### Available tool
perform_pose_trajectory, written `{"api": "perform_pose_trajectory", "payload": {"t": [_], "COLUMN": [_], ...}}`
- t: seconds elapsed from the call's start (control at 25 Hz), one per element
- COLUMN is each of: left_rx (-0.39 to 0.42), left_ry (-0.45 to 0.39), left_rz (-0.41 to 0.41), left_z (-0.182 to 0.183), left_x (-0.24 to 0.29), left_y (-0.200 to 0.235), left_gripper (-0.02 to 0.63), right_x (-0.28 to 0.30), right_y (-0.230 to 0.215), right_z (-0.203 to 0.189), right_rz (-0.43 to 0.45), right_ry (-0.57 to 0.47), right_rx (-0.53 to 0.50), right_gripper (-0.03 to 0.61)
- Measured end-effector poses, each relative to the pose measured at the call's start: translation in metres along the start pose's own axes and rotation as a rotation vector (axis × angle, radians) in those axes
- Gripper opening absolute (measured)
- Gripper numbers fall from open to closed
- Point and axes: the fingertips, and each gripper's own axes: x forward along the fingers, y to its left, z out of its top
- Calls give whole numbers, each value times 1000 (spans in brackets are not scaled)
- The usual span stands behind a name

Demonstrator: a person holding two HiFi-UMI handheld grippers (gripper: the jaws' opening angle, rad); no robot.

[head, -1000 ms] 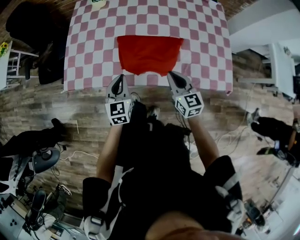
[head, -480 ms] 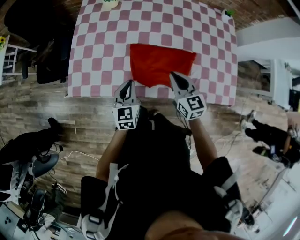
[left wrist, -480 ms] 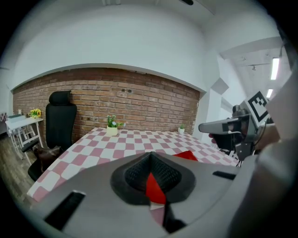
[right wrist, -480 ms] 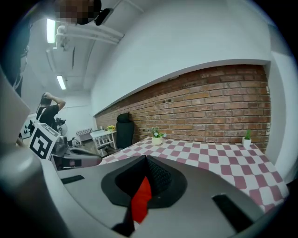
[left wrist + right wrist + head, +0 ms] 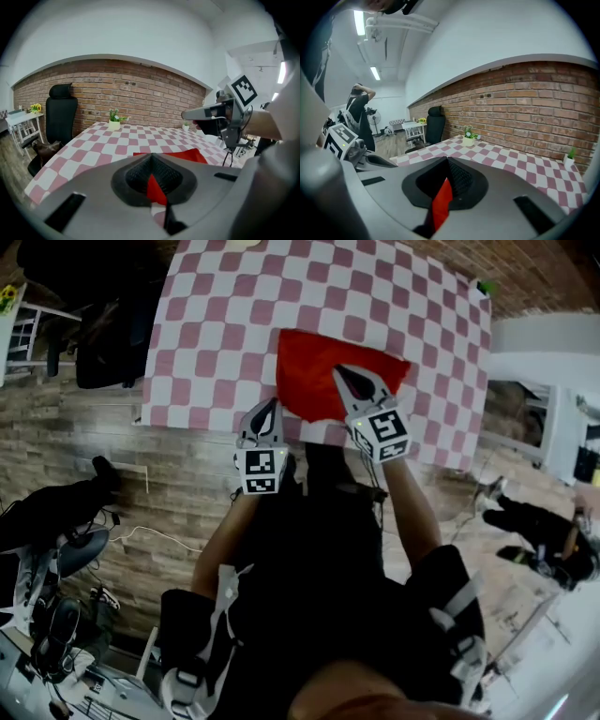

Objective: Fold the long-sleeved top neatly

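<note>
Here we are at the table [image 5: 211, 343], pink-and-white checks from edge to edge, and the red long-sleeved top [image 5: 314, 367] lies on it as a rough rectangle. It sits close to the near edge and right of the middle.

The left gripper [image 5: 271, 407] is at the near left corner of the top, right over the table's edge. Its jaws are clamped together with a sliver of red fabric pinched between the ribbed pads. Beyond its nose the rest of the red cloth spreads flat over the checks.

The right gripper [image 5: 344, 374] reaches further in and hangs above the near right part of the top, its marker cube just past the table's edge. Its jaws are clenched too, and a strip of red cloth comes out from between the pads and drops away below them. So both tools have a bite on the garment, the right one further forward than the left.

Around them, a small potted plant [image 5: 114, 123] stands at the far end of the table. A black office chair [image 5: 60, 117] waits at the far left corner, with a brick wall [image 5: 140, 91] behind it. Across the room another person [image 5: 358, 112] stands on the wooden floor [image 5: 94, 456].
</note>
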Motion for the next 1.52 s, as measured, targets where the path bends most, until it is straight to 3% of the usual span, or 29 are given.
{"api": "perform_pose_trajectory", "payload": {"t": [0.16, 0.36, 0.52, 0.6, 0.72, 0.8, 1.08, 1.52], "left_rx": [-16, -64, -119, -149, -171, -185, -275, -348], "left_ry": [36, 92, 153, 207, 289, 329, 435, 473], "left_rz": [43, 77, 38, 7, -17, -22, -20, -7], "left_z": [-8, -24, -42, -58, -82, -96, -132, -150], "left_x": [16, 40, 62, 70, 79, 82, 94, 105], "left_y": [6, 8, 3, -3, -9, -11, -7, -1], "left_gripper": [6, 6, 16, 141, 198, 206, 213, 212], "right_x": [27, 56, 84, 96, 113, 123, 164, 211], "right_y": [-8, -14, -21, -20, -18, -17, -22, -48], "right_z": [3, -5, -24, -35, -49, -60, -96, -159], "right_rz": [67, 147, 209, 254, 324, 366, 469, 560], "right_ry": [14, 126, 193, 245, 314, 370, 556, 778], "right_rx": [-37, -28, -47, -75, -107, -137, -248, -334], "right_gripper": [8, 8, 11, 12, 74, 115, 132, 139]}}
